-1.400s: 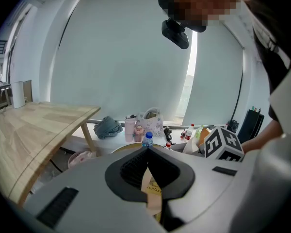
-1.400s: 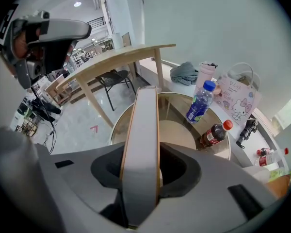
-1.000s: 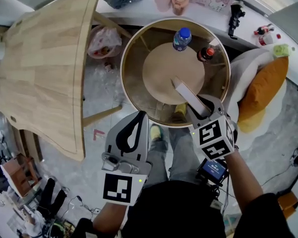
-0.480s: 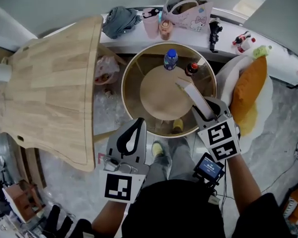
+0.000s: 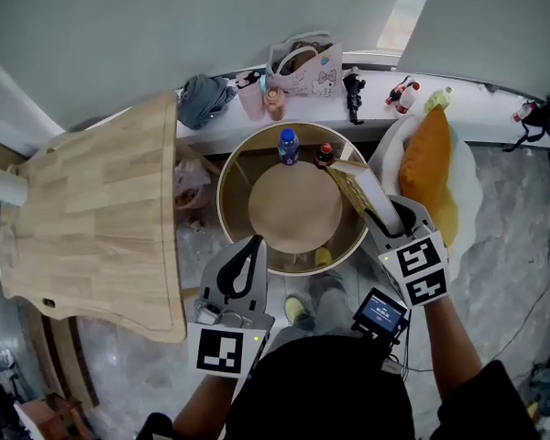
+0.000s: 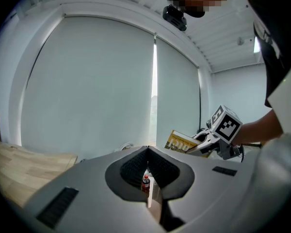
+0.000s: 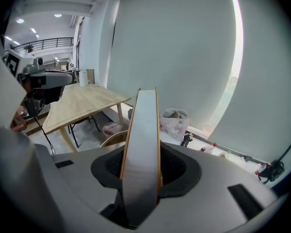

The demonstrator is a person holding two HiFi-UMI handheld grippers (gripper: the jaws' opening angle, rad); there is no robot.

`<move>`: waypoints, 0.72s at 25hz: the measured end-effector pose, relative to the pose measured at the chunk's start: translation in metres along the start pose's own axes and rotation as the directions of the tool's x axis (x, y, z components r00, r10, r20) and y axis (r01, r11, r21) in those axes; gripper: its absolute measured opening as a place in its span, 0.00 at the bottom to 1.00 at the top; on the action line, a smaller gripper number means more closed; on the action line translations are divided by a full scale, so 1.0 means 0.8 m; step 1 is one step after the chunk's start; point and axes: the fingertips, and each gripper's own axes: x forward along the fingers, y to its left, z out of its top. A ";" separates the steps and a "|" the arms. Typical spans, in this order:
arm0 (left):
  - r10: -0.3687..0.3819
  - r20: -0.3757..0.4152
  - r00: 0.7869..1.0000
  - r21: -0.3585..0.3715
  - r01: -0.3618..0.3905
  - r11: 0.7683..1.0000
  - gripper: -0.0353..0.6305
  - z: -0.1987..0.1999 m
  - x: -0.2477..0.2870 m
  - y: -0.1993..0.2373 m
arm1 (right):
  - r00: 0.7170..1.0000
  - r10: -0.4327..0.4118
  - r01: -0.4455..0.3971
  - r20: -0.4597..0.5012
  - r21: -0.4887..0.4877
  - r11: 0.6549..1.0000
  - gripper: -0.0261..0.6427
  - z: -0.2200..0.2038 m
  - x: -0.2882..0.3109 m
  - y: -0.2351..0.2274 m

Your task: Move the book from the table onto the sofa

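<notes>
In the head view your right hand-held gripper [image 5: 388, 211] pinches the book [image 5: 356, 187] by its near end. The book is tilted, points away from you and shows over the right rim of the round worktop [image 5: 231, 186]. The white sofa [image 5: 472, 191] with an orange cushion [image 5: 424, 163] is just right of the book. A blue-cap bottle [image 5: 288, 147] and a red-cap bottle [image 5: 325, 154] stand at the far side of the worktop. Your left hand-held gripper [image 5: 254, 243] hangs at the near rim.

In the left gripper view the jaw tips are pressed together with nothing in them. Only the red-cap bottle shows far off through the hollow behind them. At the right you see the right hand-held gripper with the book in the air.

In the right gripper view the book stands on edge between the two jaws, both pads against its covers — a firm pinch. Beyond are a wooden table [image 7: 82, 103] and a pink bag [image 7: 173, 120].
</notes>
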 end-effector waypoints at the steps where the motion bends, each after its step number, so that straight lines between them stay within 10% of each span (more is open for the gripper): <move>1: -0.009 0.008 1.000 0.006 0.009 1.000 0.06 0.003 -0.005 -0.005 | 1.000 -0.019 0.019 0.010 0.012 1.000 0.26 -0.003 -0.013 -0.003; 18: -0.247 0.068 0.967 0.132 0.236 0.963 0.06 0.019 -0.051 -0.120 | 0.944 -0.329 0.324 0.008 0.157 0.933 0.26 -0.117 -0.211 -0.041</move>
